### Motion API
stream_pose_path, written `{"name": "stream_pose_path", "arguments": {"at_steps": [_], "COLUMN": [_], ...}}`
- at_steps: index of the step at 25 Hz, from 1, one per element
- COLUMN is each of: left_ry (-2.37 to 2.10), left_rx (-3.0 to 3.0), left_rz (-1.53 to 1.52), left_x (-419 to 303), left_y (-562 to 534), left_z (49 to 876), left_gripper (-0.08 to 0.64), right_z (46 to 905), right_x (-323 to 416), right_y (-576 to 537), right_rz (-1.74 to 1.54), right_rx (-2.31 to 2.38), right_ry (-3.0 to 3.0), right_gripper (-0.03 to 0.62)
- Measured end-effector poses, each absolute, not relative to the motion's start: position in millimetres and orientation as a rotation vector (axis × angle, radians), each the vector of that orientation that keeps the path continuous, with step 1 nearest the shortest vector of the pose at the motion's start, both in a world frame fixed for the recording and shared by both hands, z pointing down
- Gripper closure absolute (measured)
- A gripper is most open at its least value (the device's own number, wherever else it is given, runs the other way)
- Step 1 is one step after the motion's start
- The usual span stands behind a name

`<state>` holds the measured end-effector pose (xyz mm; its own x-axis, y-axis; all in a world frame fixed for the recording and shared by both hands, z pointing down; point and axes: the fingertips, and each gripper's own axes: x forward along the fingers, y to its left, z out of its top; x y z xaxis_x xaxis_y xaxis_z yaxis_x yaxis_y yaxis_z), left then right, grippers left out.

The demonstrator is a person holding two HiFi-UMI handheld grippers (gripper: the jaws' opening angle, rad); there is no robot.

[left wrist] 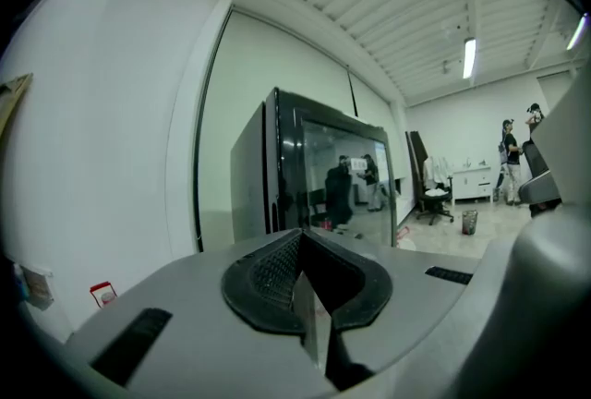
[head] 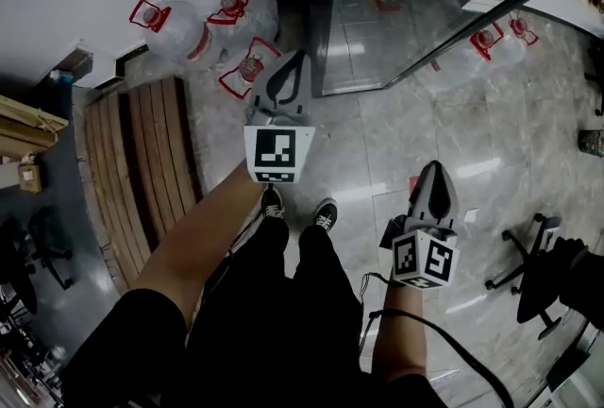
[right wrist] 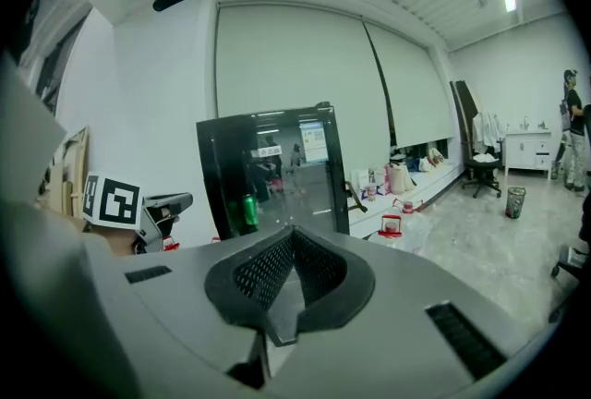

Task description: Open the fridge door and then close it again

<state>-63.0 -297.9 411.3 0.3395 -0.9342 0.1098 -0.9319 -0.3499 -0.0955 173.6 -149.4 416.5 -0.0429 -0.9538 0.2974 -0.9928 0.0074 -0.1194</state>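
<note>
The black fridge (head: 415, 9) with a glass door stands at the top of the head view, and its door looks closed. It also shows ahead in the left gripper view as the fridge (left wrist: 314, 175) and in the right gripper view as the fridge (right wrist: 268, 175). My left gripper (head: 293, 61) is held out near the fridge's left front corner without touching it. Its jaws are shut with nothing in them, as the left gripper (left wrist: 300, 235) shows up close. My right gripper (head: 436, 172) hangs lower and to the right, farther from the fridge. The right gripper (right wrist: 291, 235) is shut and empty.
Clear water jugs (head: 189, 33) with red handles stand on the floor left of the fridge, and another jug (head: 491, 42) is to its right. A wooden slatted pallet (head: 142, 161) lies at left and an office chair (head: 543, 264) at right. People (left wrist: 511, 162) stand far off.
</note>
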Motion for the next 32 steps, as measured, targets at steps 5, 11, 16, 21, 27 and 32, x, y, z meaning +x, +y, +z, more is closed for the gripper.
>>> {"name": "stream_pose_path", "arguments": {"at_steps": [5,11,16,21,27,32], "left_ry": [1.696,1.638,1.63,1.616,1.573,1.551], "left_rx": [-2.634,-2.704,-2.742,-2.72,-2.735,-2.744], "left_rz": [-0.144,-0.06,-0.018,-0.003,0.014,0.045], "left_x": [-53.7,-37.7,-39.3,-45.7,-44.9,-45.0], "left_y": [-249.0,-184.1,-147.5,-121.8,-104.4,-100.1], "left_z": [352.4,276.6,228.1,187.6,165.2,152.7], "left_gripper": [0.552,0.554,0.554,0.552,0.552,0.554], "right_z": [356.5,277.7,225.6,190.6,170.7,156.5], "right_x": [145.8,100.3,72.5,52.2,38.5,28.8], "right_y": [-153.2,-134.5,-117.3,-99.4,-88.4,-86.3], "right_rz": [0.335,0.243,0.173,0.131,0.084,0.035], "right_rx": [2.02,1.913,1.871,1.811,1.78,1.761], "right_ry": [-2.264,-2.413,-2.487,-2.527,-2.542,-2.553], "right_gripper": [0.577,0.577,0.577,0.577,0.577,0.577]}}
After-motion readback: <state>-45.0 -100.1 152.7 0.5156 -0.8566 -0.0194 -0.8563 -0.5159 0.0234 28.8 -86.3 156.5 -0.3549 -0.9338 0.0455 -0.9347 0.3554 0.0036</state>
